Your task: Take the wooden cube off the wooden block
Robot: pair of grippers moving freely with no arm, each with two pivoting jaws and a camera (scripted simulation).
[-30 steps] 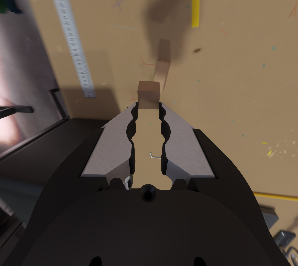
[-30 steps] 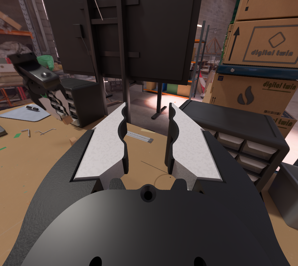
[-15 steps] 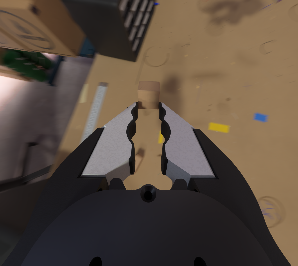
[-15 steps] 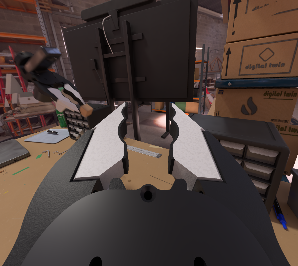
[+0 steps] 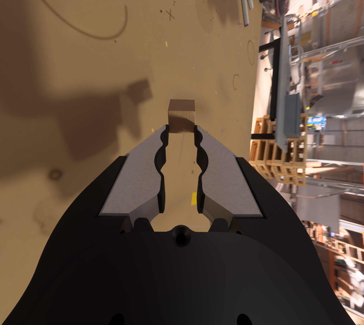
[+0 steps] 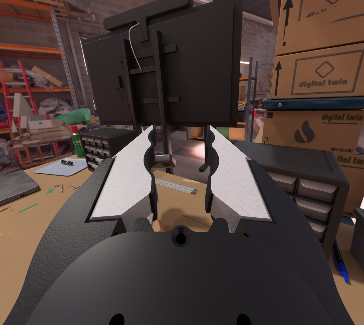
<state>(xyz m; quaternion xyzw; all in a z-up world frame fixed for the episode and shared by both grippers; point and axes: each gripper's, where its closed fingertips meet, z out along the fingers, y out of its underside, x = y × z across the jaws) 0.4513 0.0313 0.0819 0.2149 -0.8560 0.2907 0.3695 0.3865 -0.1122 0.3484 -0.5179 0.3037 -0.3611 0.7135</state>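
My left gripper (image 5: 181, 128) clenched the cube (image 5: 181, 116) at its fingertips, above the worktop (image 5: 98, 59). My right gripper (image 6: 181, 130) stood released, holding nothing.

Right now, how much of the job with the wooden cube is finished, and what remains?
Done: the wooden cube is off the block; no block shows beneath it. In hand: the left tool pinches the cube at its fingertips, above the tan table. The right tool is open and empty. Left: probably setting the cube down and letting go.
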